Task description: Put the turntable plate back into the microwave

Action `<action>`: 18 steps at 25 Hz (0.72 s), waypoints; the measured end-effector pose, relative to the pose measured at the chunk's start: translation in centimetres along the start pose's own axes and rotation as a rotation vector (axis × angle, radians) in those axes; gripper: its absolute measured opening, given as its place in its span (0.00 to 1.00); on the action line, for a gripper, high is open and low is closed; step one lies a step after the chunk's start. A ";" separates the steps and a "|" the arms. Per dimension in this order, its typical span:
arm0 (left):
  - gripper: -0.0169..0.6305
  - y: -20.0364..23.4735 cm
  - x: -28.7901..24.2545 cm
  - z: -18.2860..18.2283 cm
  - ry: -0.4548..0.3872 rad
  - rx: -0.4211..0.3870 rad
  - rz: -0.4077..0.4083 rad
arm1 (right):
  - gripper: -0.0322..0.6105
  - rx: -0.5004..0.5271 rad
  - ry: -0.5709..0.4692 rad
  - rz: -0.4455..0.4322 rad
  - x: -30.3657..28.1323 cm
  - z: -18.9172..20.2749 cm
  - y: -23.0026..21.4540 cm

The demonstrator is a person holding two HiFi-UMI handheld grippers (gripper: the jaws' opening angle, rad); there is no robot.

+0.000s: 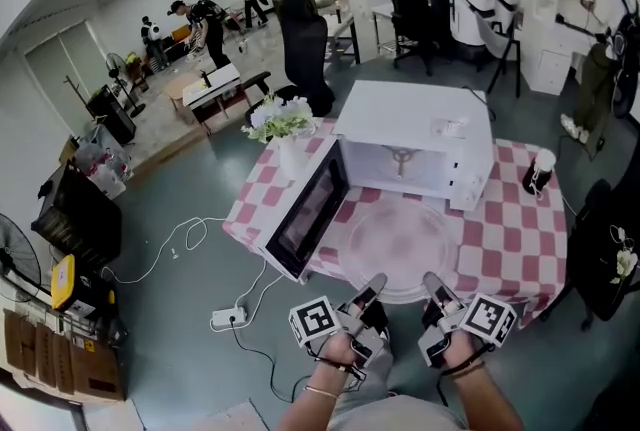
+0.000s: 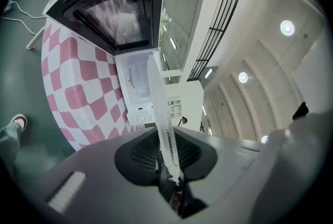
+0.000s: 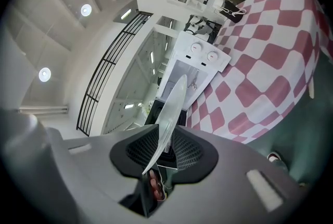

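A clear glass turntable plate (image 1: 400,241) hangs level over the checked table, just in front of the white microwave (image 1: 415,124). The microwave's door (image 1: 305,217) is swung open to the left, and the hub (image 1: 400,159) shows in the bare cavity. My left gripper (image 1: 373,284) is shut on the plate's near rim, and my right gripper (image 1: 432,282) is shut on the same rim beside it. In the left gripper view the plate (image 2: 160,114) runs edge-on between the jaws towards the cavity (image 2: 136,80). The right gripper view shows the plate (image 3: 173,106) edge-on too, with the microwave (image 3: 195,64) beyond.
A vase of white flowers (image 1: 284,127) stands left of the microwave, behind the open door. A dark bottle with a white cap (image 1: 538,172) stands at the table's right edge. A power strip and cable (image 1: 228,317) lie on the floor at the left. Chairs and people are far behind.
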State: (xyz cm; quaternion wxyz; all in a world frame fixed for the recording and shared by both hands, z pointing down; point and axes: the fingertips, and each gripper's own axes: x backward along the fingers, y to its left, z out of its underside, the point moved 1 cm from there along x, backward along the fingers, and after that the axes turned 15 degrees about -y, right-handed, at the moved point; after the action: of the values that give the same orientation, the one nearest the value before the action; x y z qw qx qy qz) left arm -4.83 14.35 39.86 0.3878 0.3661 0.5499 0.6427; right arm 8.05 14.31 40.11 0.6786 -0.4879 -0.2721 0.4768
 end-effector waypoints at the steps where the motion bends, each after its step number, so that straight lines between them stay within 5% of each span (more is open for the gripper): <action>1: 0.10 0.2 -0.8 -0.5 0.002 -0.001 0.001 | 0.17 0.000 0.000 0.012 -0.9 -0.2 -0.1; 18: 0.10 3.6 -11.9 -8.2 0.029 0.020 -0.018 | 0.17 0.008 0.001 0.098 -14.1 -3.0 -1.6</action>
State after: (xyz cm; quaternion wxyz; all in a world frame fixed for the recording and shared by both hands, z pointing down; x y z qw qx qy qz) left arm -7.38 -0.19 41.89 0.3820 0.3556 0.5652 0.6389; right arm 5.57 0.10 41.78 0.6564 -0.4980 -0.2455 0.5106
